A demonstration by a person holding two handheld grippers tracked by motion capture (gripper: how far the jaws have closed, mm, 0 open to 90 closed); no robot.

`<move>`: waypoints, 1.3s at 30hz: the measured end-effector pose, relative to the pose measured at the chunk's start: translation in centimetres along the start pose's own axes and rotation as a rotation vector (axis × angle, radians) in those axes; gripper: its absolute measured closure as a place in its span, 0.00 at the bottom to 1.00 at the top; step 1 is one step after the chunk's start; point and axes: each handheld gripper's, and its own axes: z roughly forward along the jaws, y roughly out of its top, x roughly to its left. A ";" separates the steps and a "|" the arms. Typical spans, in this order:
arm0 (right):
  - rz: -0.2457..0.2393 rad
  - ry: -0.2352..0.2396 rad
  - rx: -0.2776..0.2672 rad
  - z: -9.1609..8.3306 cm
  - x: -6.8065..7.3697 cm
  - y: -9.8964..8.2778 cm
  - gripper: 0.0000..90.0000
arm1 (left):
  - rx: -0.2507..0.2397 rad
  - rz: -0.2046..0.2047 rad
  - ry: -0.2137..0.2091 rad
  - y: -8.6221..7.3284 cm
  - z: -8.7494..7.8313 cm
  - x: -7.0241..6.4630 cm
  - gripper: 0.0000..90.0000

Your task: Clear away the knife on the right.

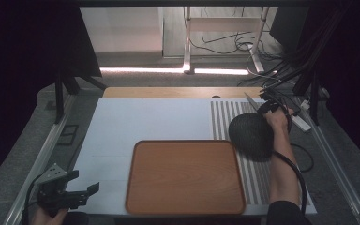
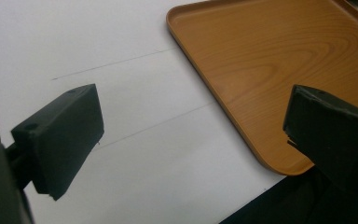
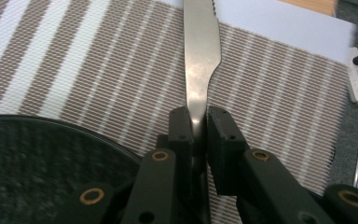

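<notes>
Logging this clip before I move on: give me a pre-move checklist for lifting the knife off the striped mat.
1. Right gripper closed on the knife: ok, jaws clamp its handle.
2. Knife lined up between the jaws: ok, blade points straight ahead.
3. Dark plate away from the blade: ok, it sits beside the gripper on the striped mat.
4. Wooden tray free to receive things: ok, nothing on it.
5. Left gripper out of the way: ok, open by the tray's near-left corner.
6. Grip firmness: cannot tell.
</notes>
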 end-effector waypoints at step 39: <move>0.058 0.016 -0.141 -9.5 -3.3 -3.7 0.90 | 0.006 0.008 0.002 0.1 0.1 -0.1 0.06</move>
